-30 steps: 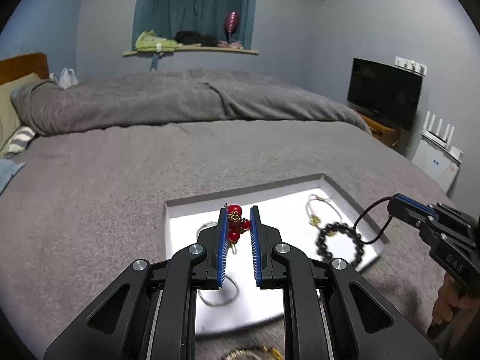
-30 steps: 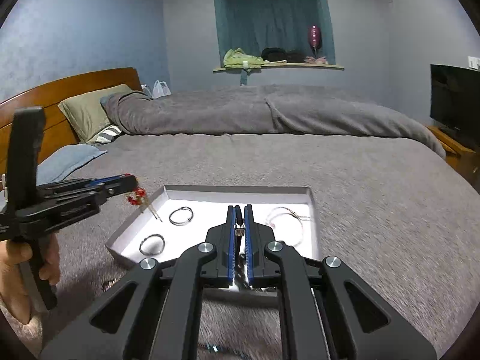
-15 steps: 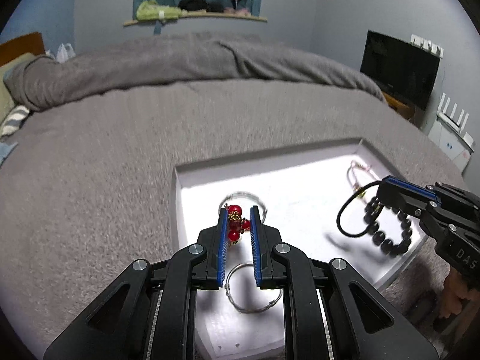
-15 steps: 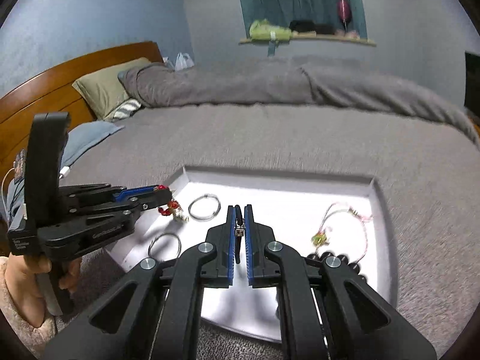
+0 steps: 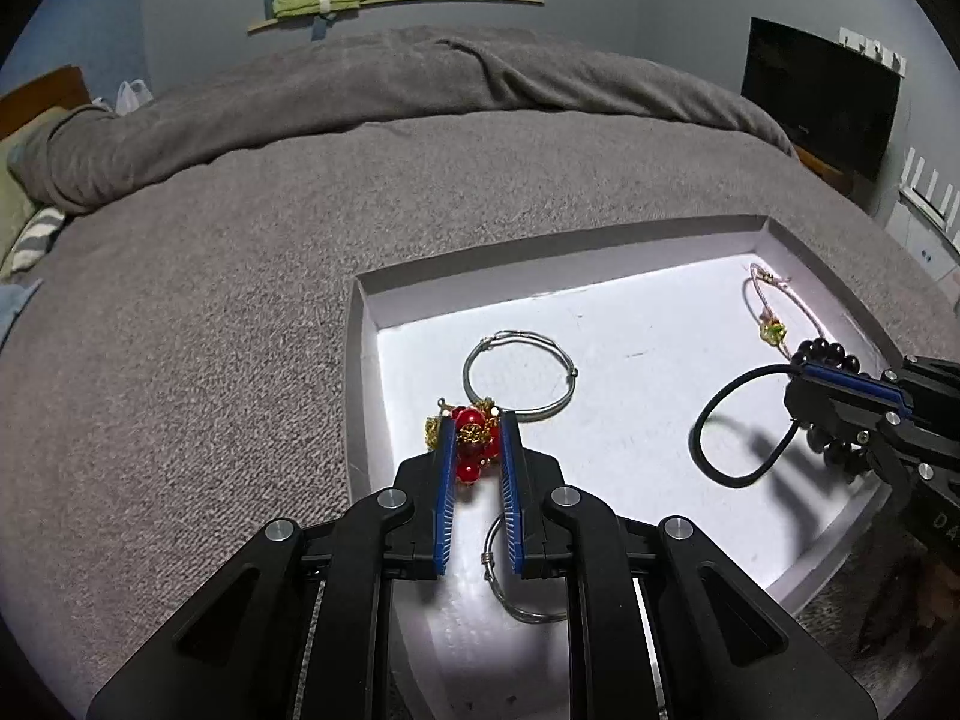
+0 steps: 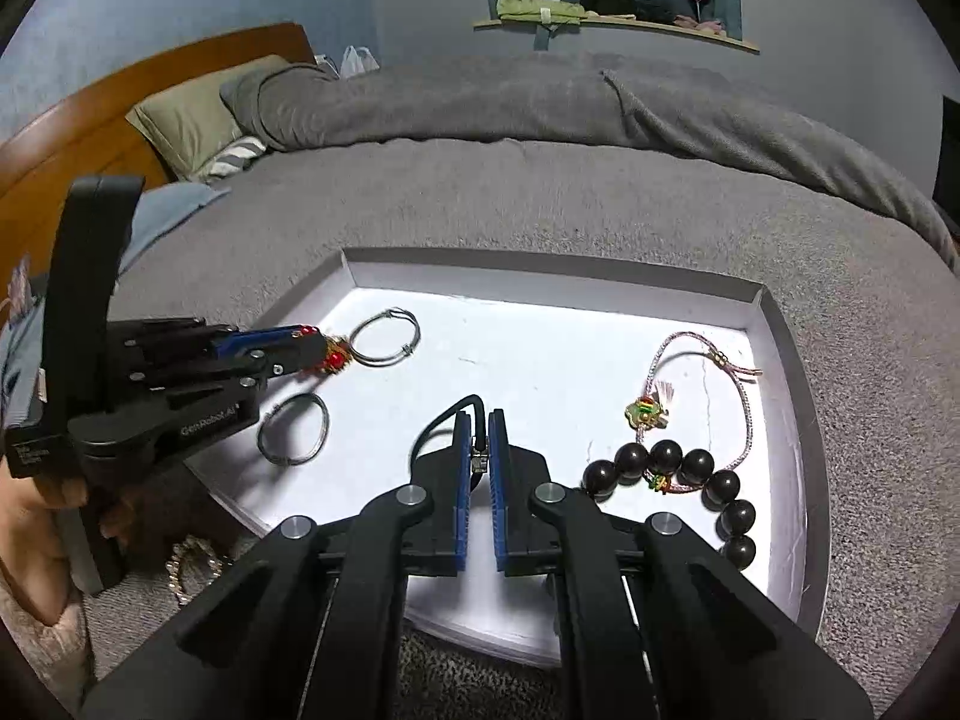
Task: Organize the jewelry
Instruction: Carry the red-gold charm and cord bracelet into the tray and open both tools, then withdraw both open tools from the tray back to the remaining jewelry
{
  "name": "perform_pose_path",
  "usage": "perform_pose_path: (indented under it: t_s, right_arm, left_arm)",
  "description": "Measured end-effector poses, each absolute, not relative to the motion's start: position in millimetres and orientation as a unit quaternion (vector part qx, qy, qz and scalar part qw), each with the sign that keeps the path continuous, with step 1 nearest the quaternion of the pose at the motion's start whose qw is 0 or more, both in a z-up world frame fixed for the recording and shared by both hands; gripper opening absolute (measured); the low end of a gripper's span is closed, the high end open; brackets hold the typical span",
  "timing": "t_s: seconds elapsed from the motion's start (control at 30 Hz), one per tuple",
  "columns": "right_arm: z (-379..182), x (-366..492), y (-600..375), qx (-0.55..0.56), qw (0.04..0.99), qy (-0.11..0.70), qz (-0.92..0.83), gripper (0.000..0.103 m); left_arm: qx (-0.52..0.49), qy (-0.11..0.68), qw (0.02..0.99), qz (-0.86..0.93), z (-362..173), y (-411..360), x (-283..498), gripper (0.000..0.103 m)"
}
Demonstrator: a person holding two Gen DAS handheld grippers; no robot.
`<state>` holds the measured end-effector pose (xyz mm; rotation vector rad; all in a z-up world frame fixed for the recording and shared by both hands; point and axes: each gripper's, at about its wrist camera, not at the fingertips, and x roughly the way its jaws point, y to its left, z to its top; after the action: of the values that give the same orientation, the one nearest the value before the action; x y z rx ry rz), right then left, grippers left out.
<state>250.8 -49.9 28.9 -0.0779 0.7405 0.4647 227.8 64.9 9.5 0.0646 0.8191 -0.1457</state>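
A white tray [image 5: 360, 324] lies on the grey bed cover. My left gripper [image 5: 475, 420] is shut on a red-bead and gold trinket [image 5: 471, 444] just above the tray's left side, near a silver hoop [image 5: 519, 375]. A second silver hoop [image 5: 510, 588] lies under its fingers. My right gripper [image 6: 478, 417] is shut on a black cord loop [image 6: 444, 414] low over the tray's middle. Black beads [image 6: 678, 462] rest on the tray floor at its right; the fingers hide whether they join the cord. In the left wrist view the right gripper [image 5: 804, 375] holds the cord loop [image 5: 720, 438].
A pink cord bracelet [image 6: 708, 372] with a green charm lies at the tray's right. A gold chain [image 6: 192, 564] sits on the bed cover by the tray's near left corner, beside the person's hand [image 6: 36, 540]. Pillows and a wooden headboard stand far left, a dark screen far right.
Both grippers have tilted down and sunk toward the tray with their pieces still held. The black beads that hung from the cord now rest on the tray floor.
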Motion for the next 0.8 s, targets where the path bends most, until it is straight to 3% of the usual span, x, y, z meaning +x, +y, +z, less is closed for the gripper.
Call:
perform_pose_path:
  t_s: [0.27, 0.5, 0.53, 0.63, 0.73, 0.8]
  right_arm:
    - [25, 251, -52, -0.044, 0.909, 0.360, 0.206, 0.006]
    - [30, 248, -52, -0.046, 0.914, 0.349, 0.204, 0.007]
    - [31, 247, -53, -0.046, 0.915, 0.346, 0.203, 0.009]
    - [35, 244, -56, -0.041, 0.919, 0.338, 0.200, 0.030]
    - [40, 241, -61, -0.034, 0.922, 0.334, 0.194, 0.033]
    - [44, 238, -68, -0.027, 0.927, 0.326, 0.184, 0.044]
  left_arm:
    - [0.036, 0.398, 0.914, -0.070, 8, 62, 228, 0.016]
    - [0.037, 0.394, 0.916, -0.070, 9, 60, 226, 0.029]
    - [0.036, 0.394, 0.916, -0.070, 10, 60, 226, 0.032]
    - [0.034, 0.387, 0.919, -0.070, 12, 59, 223, 0.048]
    - [0.029, 0.383, 0.920, -0.071, 15, 57, 219, 0.060]
    - [0.030, 0.377, 0.923, -0.067, 18, 56, 214, 0.063]
